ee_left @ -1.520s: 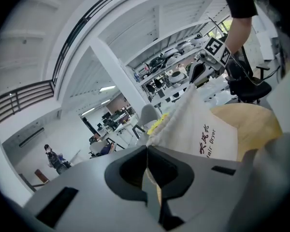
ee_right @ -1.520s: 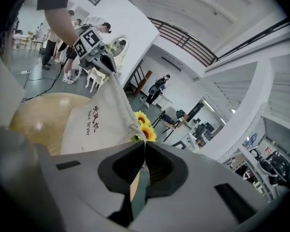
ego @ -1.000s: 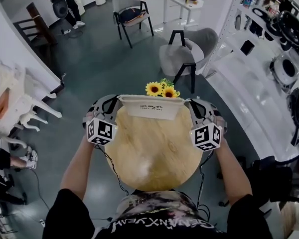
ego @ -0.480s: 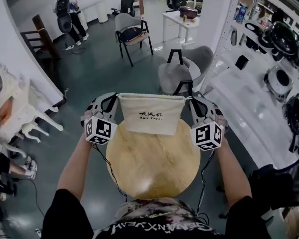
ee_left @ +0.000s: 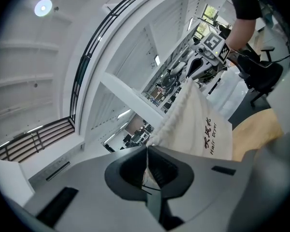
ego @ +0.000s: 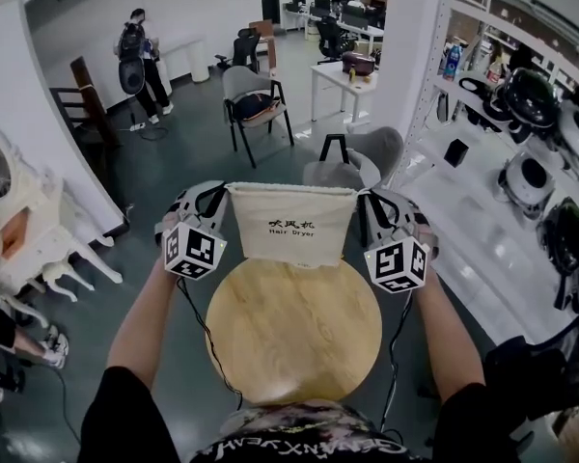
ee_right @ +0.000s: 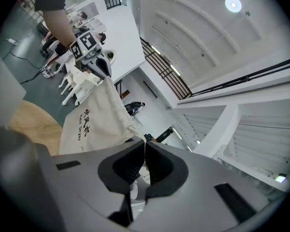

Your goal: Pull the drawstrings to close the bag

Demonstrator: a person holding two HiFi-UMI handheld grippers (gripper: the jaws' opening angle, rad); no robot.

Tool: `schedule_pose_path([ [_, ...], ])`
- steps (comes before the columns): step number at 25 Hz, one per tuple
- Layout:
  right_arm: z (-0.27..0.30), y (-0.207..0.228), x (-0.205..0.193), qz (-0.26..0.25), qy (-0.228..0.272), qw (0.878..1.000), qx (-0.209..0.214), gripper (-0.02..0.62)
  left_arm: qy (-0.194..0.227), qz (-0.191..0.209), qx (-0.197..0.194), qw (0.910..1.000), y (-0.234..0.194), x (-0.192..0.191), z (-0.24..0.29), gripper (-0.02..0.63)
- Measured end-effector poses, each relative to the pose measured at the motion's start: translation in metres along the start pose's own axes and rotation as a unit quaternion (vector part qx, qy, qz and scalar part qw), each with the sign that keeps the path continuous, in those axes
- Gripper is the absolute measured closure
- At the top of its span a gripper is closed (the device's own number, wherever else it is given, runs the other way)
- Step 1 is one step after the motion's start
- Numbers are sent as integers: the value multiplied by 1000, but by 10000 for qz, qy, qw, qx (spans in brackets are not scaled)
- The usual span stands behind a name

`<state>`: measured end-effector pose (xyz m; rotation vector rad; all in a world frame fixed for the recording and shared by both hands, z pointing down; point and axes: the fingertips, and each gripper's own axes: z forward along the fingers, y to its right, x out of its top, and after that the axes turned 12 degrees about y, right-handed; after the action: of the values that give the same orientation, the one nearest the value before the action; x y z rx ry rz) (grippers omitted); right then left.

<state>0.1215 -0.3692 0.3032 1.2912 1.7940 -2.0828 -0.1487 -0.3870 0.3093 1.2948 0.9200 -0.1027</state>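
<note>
A cream cloth drawstring bag [ego: 291, 222] printed with black characters and the words "Hair Dryer" hangs in the air, stretched flat between the two grippers, with its bottom hem over the far edge of the round light-wood table [ego: 294, 340] below. Its top hem is gathered into small ruffles and runs straight from one gripper to the other. The left gripper [ego: 224, 190] holds the bag's left top corner, and in the left gripper view its jaws [ee_left: 146, 151] are pressed together at the tips, with the puckered corner of the bag [ee_left: 203, 127] running right up to them. The right gripper [ego: 361, 194] holds the opposite corner in the same way: its jaws [ee_right: 144, 151] are closed on the white drawstring [ee_right: 133, 190], which shows as a pale strand behind the pads.
</note>
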Motion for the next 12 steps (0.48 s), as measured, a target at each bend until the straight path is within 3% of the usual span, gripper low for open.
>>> schedule_pose_path([
  [12, 7, 47, 36, -374, 116, 9989, -242, 586, 148, 214, 205, 9995, -53, 35, 13, 588],
])
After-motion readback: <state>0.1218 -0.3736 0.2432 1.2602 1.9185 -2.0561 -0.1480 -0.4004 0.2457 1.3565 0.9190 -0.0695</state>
